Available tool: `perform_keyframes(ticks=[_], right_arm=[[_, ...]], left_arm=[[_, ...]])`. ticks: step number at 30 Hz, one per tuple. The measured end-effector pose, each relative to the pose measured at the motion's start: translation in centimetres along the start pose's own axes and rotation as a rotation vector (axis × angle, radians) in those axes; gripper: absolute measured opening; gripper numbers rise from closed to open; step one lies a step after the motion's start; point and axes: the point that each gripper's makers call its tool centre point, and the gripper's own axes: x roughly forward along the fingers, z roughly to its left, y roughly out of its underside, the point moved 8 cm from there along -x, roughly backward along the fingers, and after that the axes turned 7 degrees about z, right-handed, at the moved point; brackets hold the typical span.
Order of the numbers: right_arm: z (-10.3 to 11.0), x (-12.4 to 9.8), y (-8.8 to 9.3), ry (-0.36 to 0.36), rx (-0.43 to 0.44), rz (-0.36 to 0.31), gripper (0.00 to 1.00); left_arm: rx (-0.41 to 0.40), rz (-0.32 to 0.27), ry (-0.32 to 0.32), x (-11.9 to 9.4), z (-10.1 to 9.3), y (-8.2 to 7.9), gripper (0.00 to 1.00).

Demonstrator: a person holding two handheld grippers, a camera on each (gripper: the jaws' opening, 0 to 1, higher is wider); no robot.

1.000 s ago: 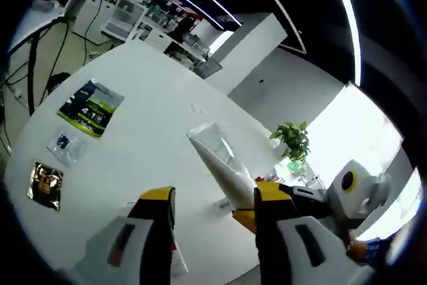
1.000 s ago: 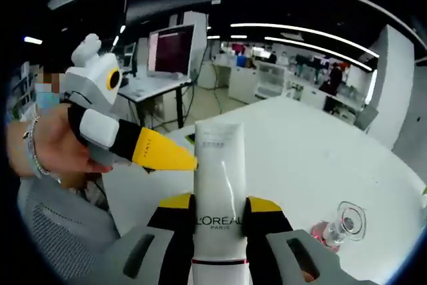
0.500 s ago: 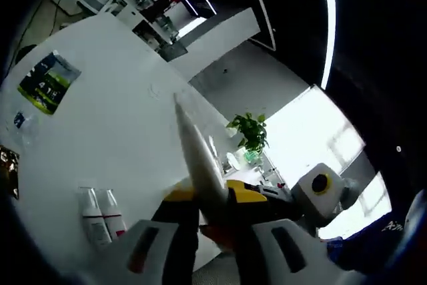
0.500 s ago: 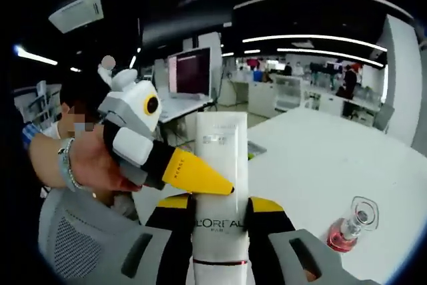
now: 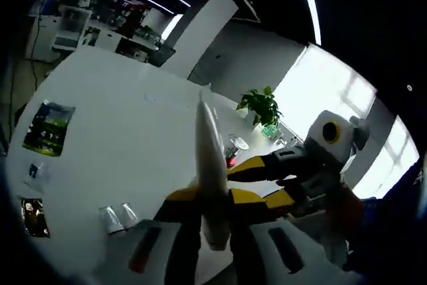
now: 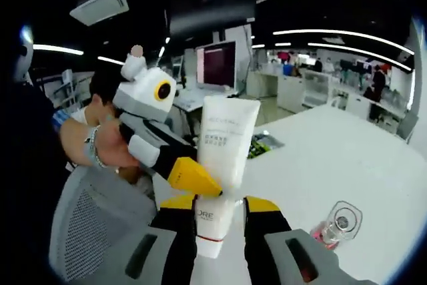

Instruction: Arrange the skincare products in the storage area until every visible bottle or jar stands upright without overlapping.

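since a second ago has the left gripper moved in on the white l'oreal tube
Yes. In the right gripper view the left gripper has slid toward the white L'Oreal tube: a second ago its yellow tip just reached the tube's edge; now its jaws clamp the tube.

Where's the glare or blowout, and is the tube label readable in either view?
Left gripper view: window at right is blown out; the tube shows edge-on and soft, with no label legible. Right gripper view: even lighting, ceiling strips bright; tube is sharp with "ORE" readable, and the left gripper overlaps it. Fisheye bends both.
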Motion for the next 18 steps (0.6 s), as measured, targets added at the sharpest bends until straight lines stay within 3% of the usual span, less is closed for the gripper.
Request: perform_keyframes(ticks=[1, 2, 5, 7, 8, 13, 15, 18], right_arm=[[-0.3, -0.4, -0.1, -0.002, 0.019, -0.060, 0.13], [-0.5, -0.8, -0.2, -0.011, 0.051, -0.077, 0.14], [-0.9, -1.4, -1.5, -0.055, 0.221, -0.226, 0.22], [-0.7, -1.4, -1.5, -0.081, 0.241, -0.250, 0.29], [-0.7, -1.5, -1.4, -0.077, 0.211, -0.223, 0.31], [-0.6, -2.1, -1.9, -0.085, 0.073, -0.240, 0.32], [-0.5, -2.4, -2.2, -0.107, 0.006, -0.215, 0.34], [-0.8, -3.4, -3.2, -0.107, -0.176, -0.127, 0.37]], left_arm=[[0.006, 0.006, -0.001, 0.0, -0.1, 0.0, 0.09], [0.010, 0.006, -0.002, 0.1, -0.1, 0.0, 0.09], [0.045, 0.018, 0.005, 0.4, -0.4, 0.1, 0.09], [0.115, 0.032, 0.002, 0.6, -0.8, 0.2, 0.09], [0.133, 0.040, 0.004, 0.6, -1.0, 0.3, 0.09], [0.219, 0.066, 0.031, 0.9, -2.0, 0.5, 0.09], [0.250, 0.083, 0.041, 1.1, -2.3, 0.7, 0.09], [0.321, 0.124, 0.061, 1.4, -3.0, 1.1, 0.09]])
